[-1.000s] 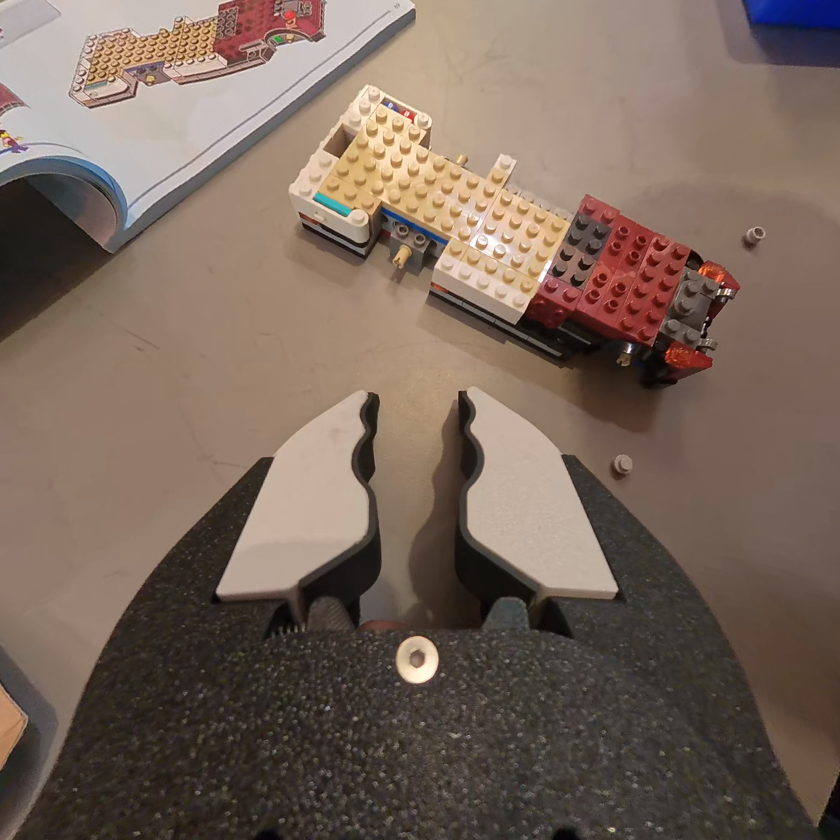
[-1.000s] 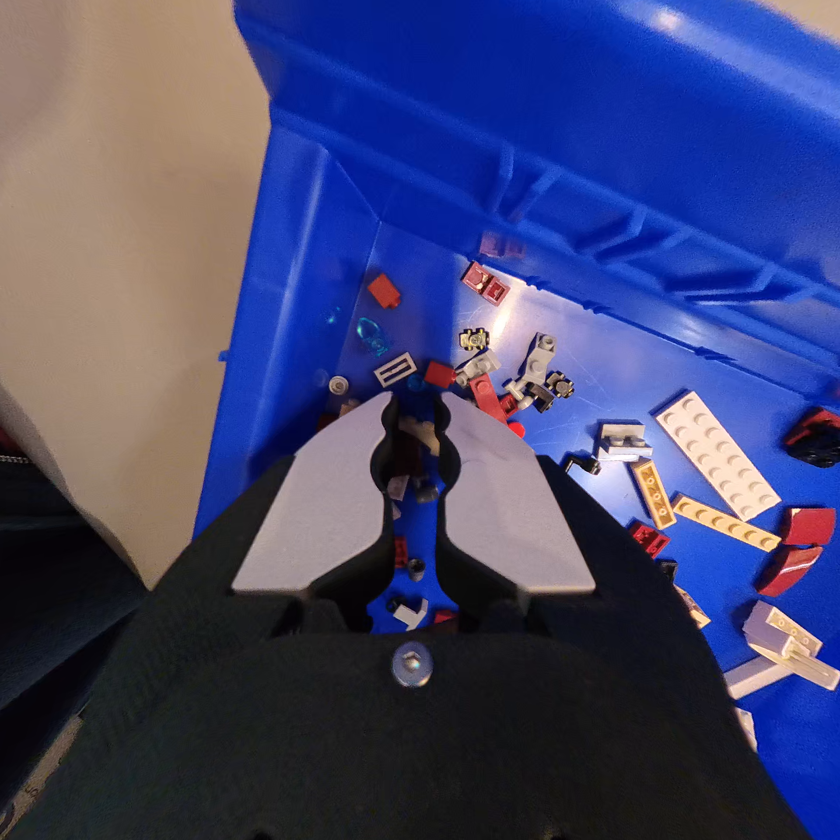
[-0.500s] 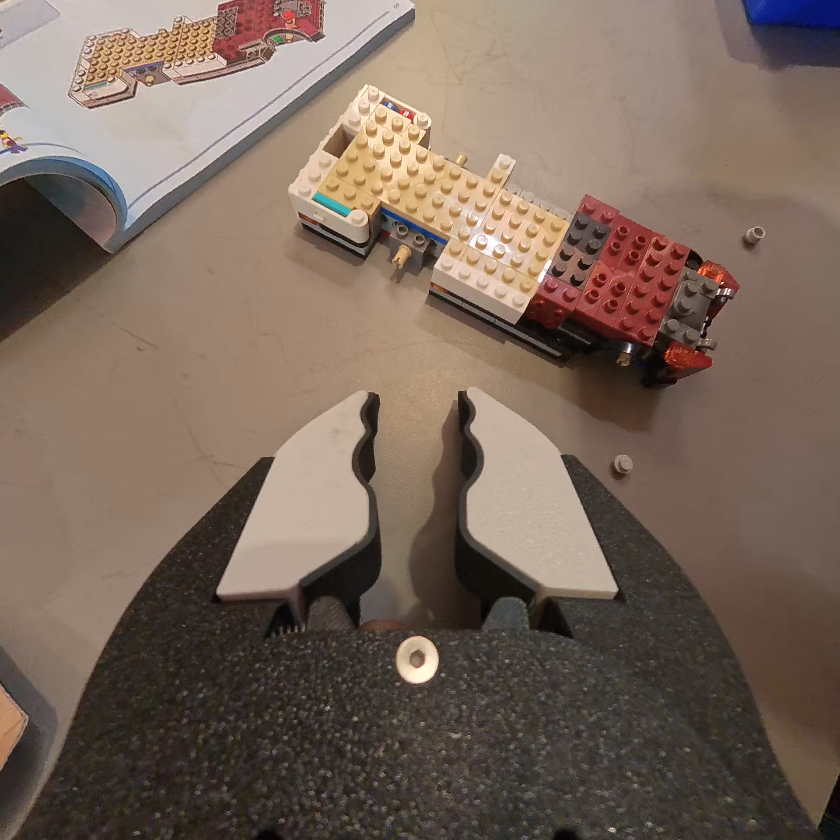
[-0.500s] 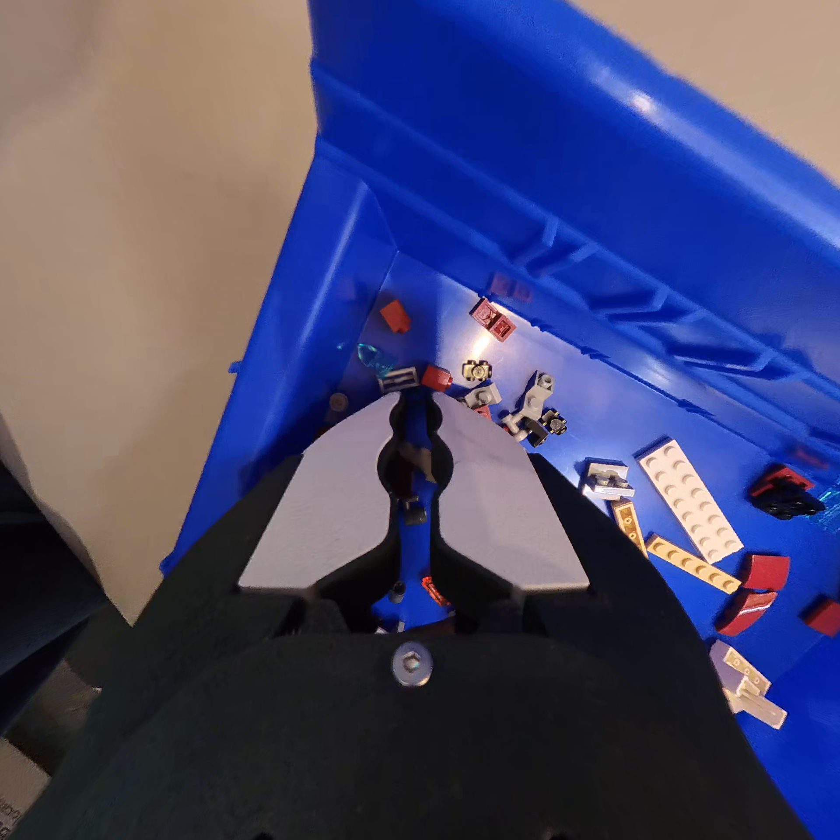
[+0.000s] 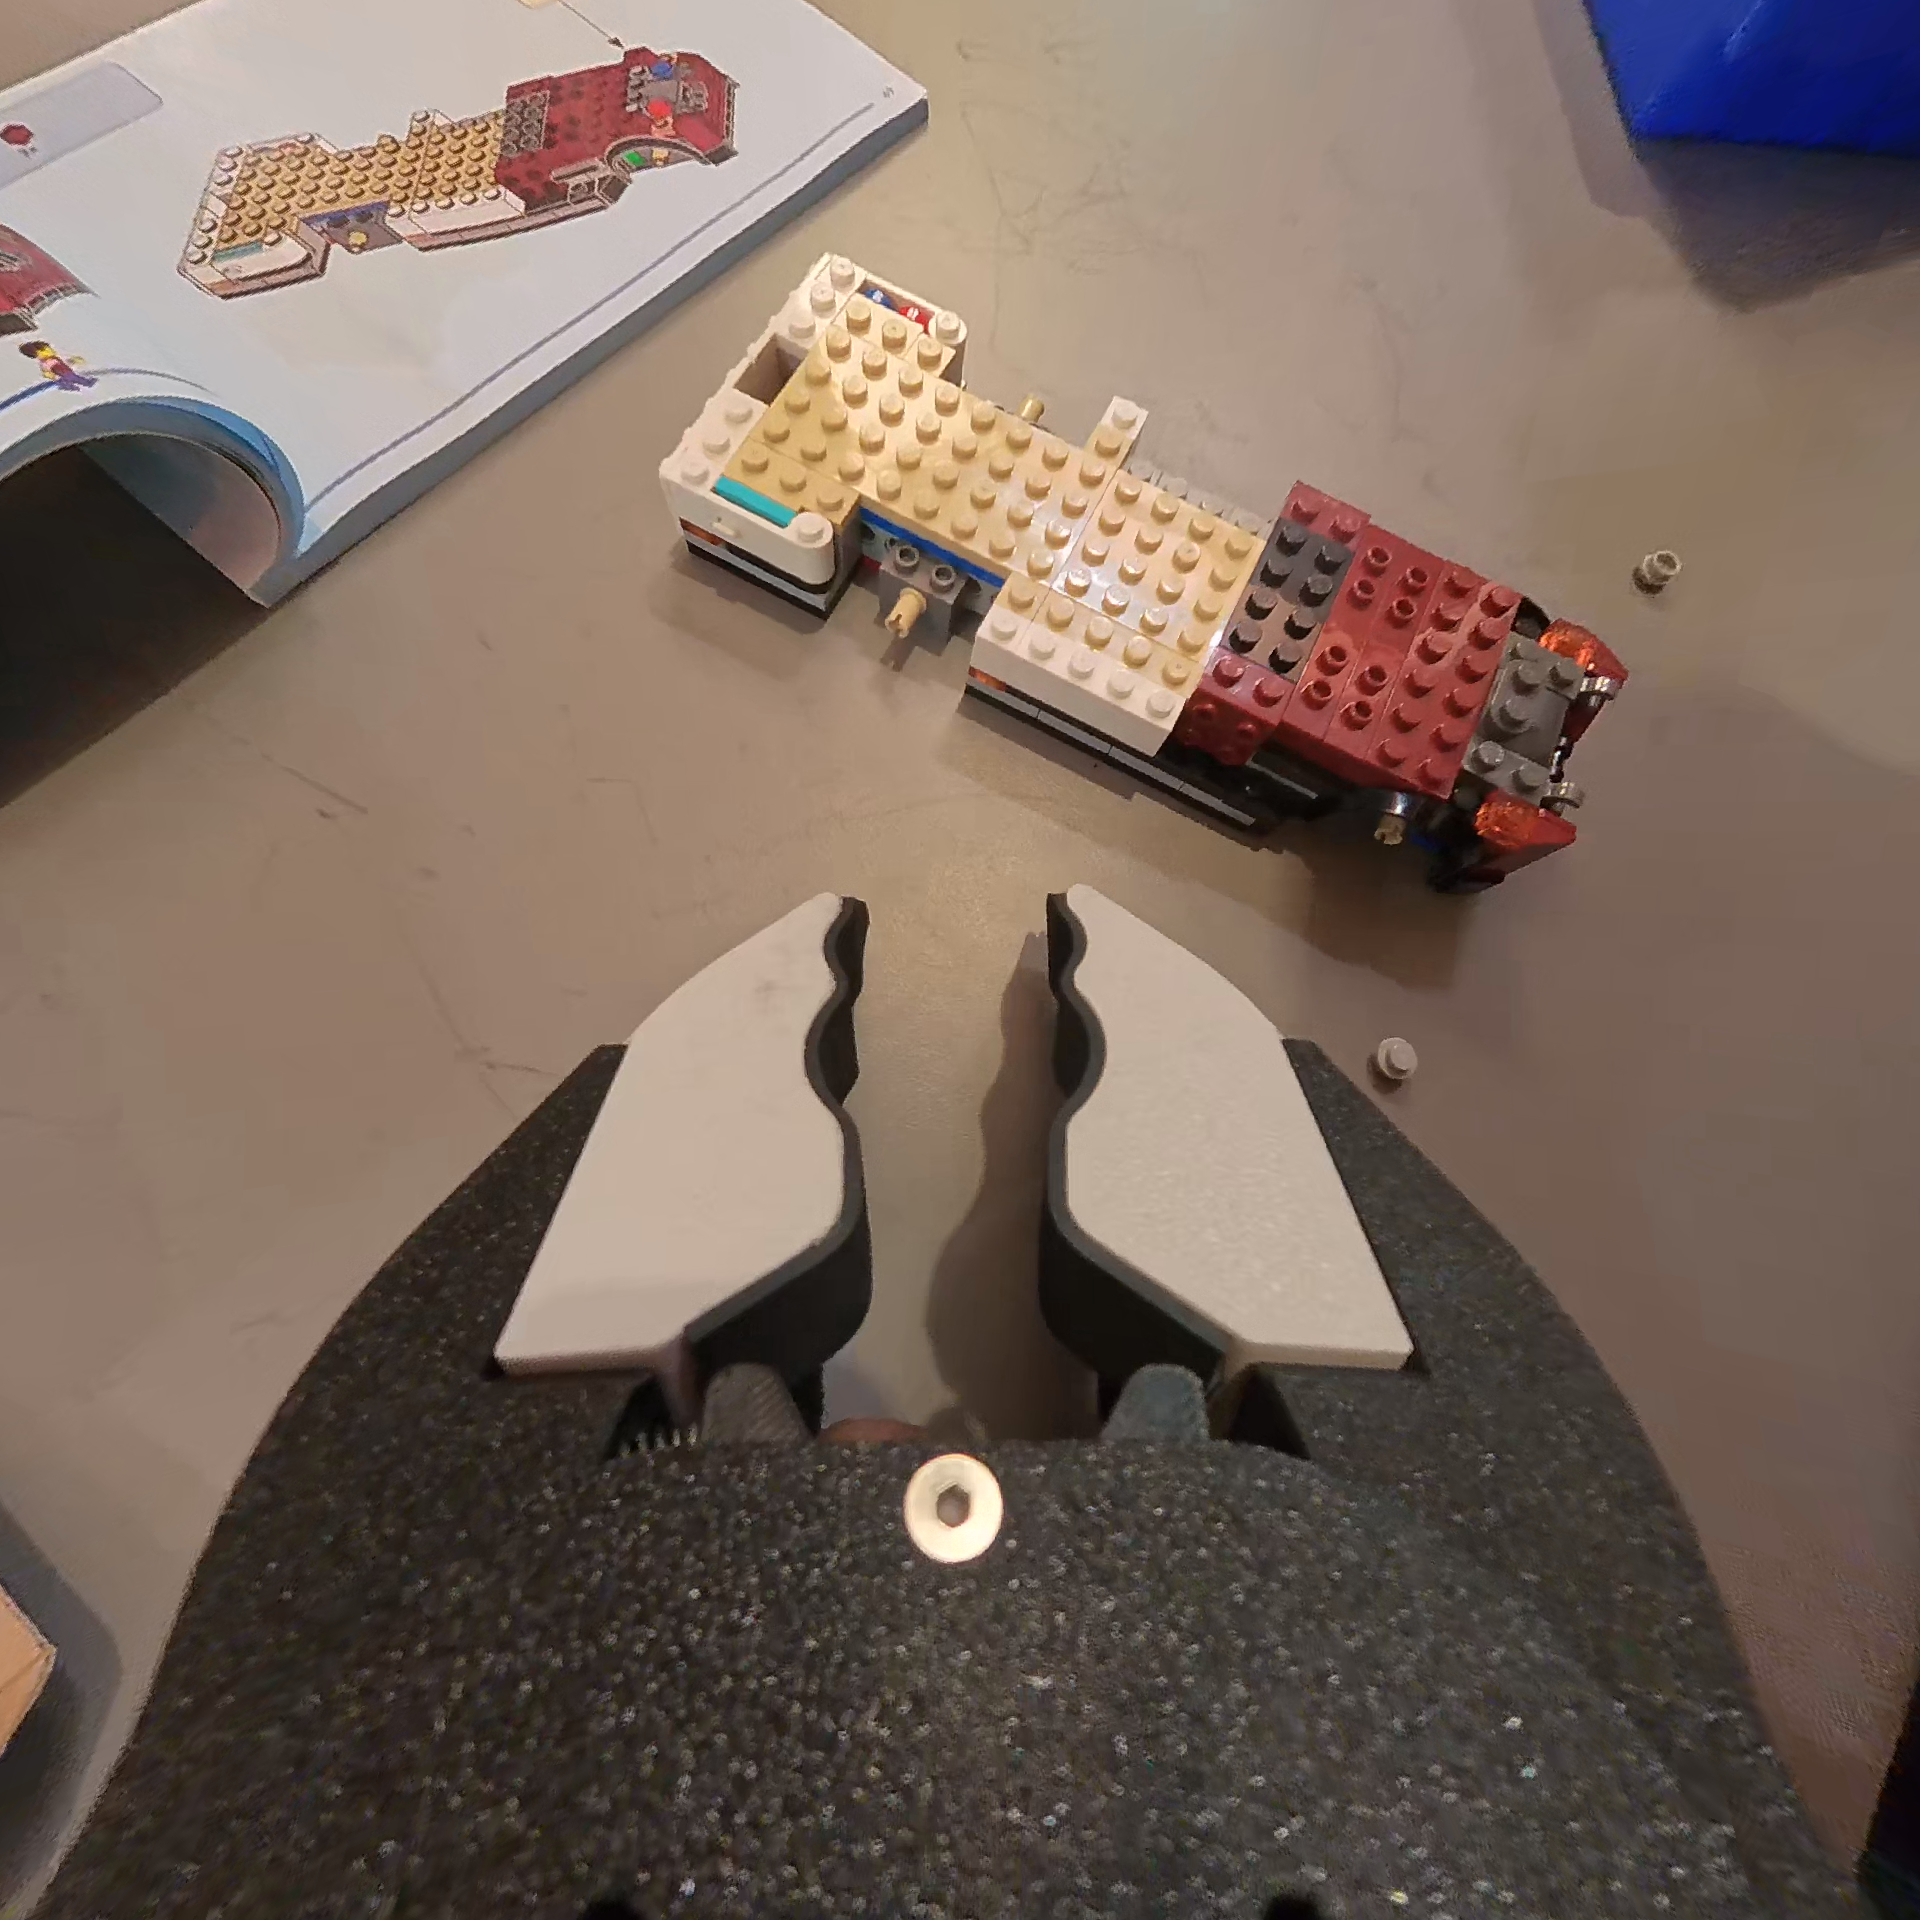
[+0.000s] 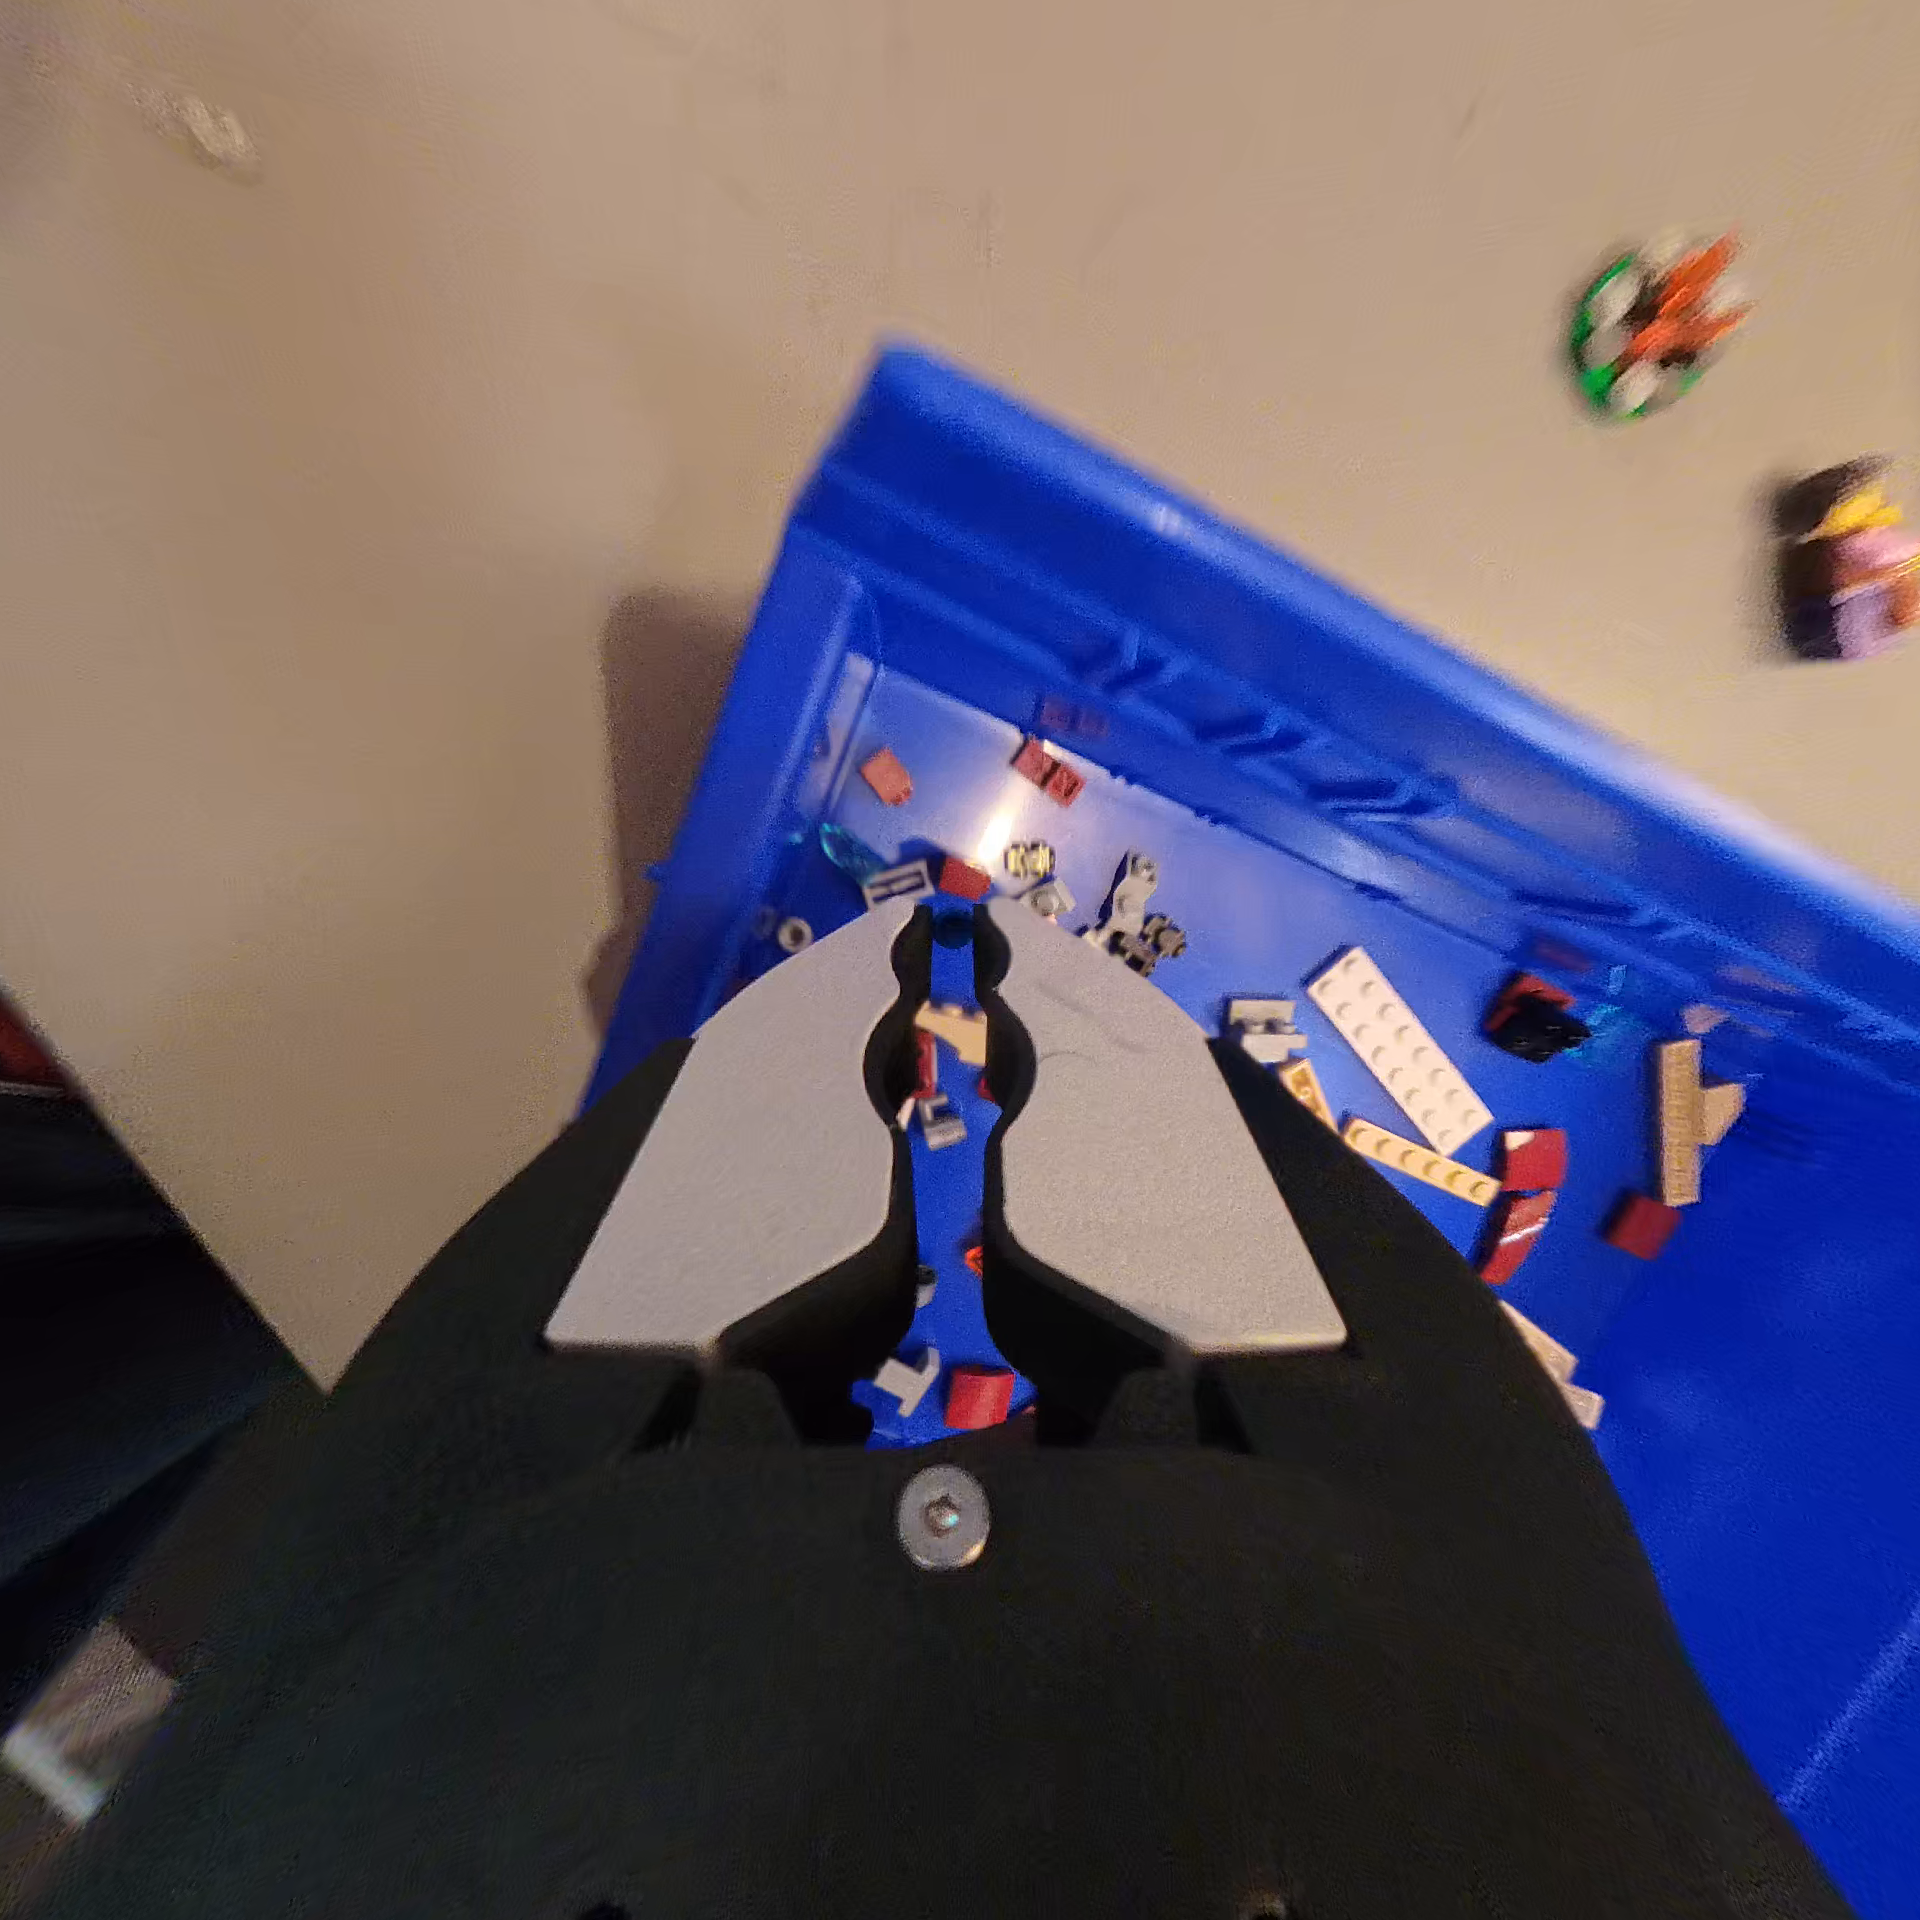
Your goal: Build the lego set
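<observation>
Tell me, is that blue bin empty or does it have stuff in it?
Not empty. The blue bin has loose toy bricks scattered on its floor: a white plate, dark red pieces, and tan ones.

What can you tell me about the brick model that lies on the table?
The brick model is a long, flat, studded plastic build lying diagonally on the grey table. Its far-left part is tan with white edges, the middle has a dark grey patch, and the near-right end is dark red with grey and clear orange pieces. Nothing grips it; the open left gripper hovers just short of it.

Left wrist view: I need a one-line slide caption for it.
Open left gripper above grey table, near a tan, white and dark-red brick model; open instruction booklet beyond.
</observation>
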`<act>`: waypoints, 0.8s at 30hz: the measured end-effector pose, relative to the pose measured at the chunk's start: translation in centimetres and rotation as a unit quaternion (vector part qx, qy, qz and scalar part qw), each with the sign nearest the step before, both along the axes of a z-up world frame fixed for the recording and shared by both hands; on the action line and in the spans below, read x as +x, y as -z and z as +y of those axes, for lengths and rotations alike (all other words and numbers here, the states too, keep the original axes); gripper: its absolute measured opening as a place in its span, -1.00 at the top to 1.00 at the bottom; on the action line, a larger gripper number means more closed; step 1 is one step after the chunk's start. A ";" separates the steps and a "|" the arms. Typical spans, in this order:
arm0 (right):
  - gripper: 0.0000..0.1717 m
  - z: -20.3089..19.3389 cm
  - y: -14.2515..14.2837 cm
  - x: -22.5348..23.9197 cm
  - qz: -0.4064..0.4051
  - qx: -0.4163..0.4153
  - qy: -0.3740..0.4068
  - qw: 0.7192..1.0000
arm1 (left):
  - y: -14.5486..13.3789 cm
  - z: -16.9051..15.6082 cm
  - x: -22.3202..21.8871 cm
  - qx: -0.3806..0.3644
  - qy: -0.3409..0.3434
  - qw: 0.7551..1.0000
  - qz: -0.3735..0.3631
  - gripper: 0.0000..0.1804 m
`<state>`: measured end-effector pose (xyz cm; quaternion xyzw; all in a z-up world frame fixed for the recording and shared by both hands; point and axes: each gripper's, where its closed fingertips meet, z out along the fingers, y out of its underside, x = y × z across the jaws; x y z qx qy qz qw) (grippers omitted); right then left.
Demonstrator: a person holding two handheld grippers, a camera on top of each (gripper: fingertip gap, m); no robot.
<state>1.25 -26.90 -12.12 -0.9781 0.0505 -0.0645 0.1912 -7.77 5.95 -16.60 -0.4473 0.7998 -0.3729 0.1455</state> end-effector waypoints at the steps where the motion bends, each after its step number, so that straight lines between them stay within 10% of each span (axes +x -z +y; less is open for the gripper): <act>1: 0.91 0.7 -1.2 -0.5 -0.008 0.018 -0.002 1.000 | 0.0 0.0 0.0 -0.001 0.000 1.000 0.000 0.62; 6: 0.91 6.9 -3.0 -6.6 -0.002 0.102 -0.058 0.993 | -0.2 0.0 0.0 -0.001 0.000 1.000 -0.006 0.61; 12: 0.91 14.3 1.9 -13.6 0.039 0.151 -0.119 0.981 | -0.5 0.1 0.0 -0.003 -0.004 1.000 -0.019 0.62; 24: 0.79 14.6 4.7 -13.6 0.003 0.138 -0.118 0.983 | -0.6 0.0 -0.1 -0.003 -0.002 1.000 -0.023 0.61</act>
